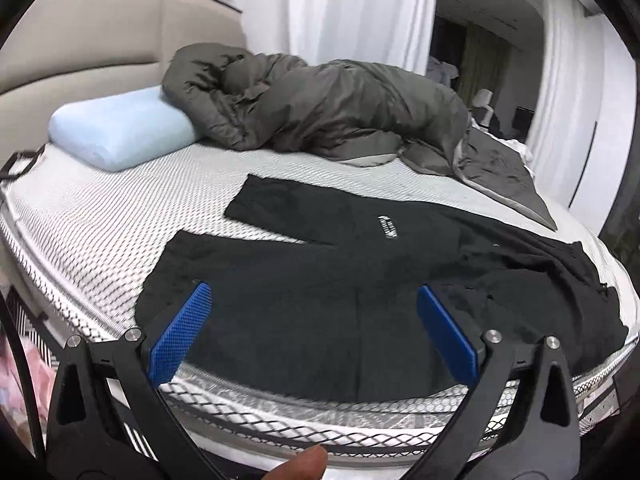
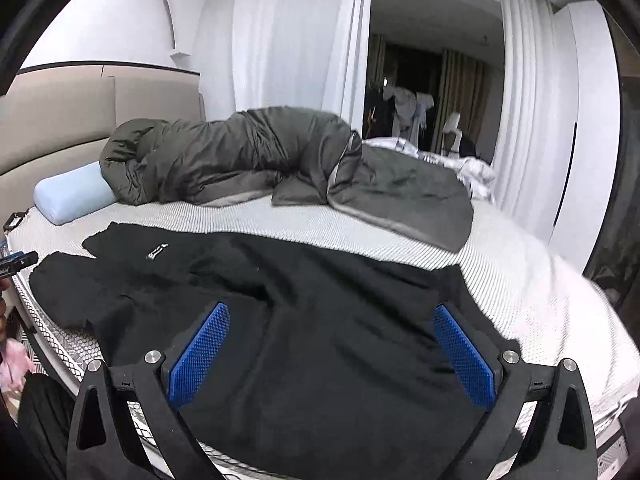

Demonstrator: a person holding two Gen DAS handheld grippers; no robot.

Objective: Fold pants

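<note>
Black pants lie spread flat on the white mattress, legs pointing left, with a small white logo on the far leg. My left gripper is open and empty, its blue pads hovering over the near leg by the bed's front edge. In the right wrist view the pants fill the foreground. My right gripper is open and empty above the waist end, blue pads apart. The tip of the left gripper shows at the far left.
A crumpled dark grey duvet lies along the far side of the mattress, with a light blue pillow at the padded headboard. White curtains and a dark doorway stand behind. The mattress edge runs just under the grippers.
</note>
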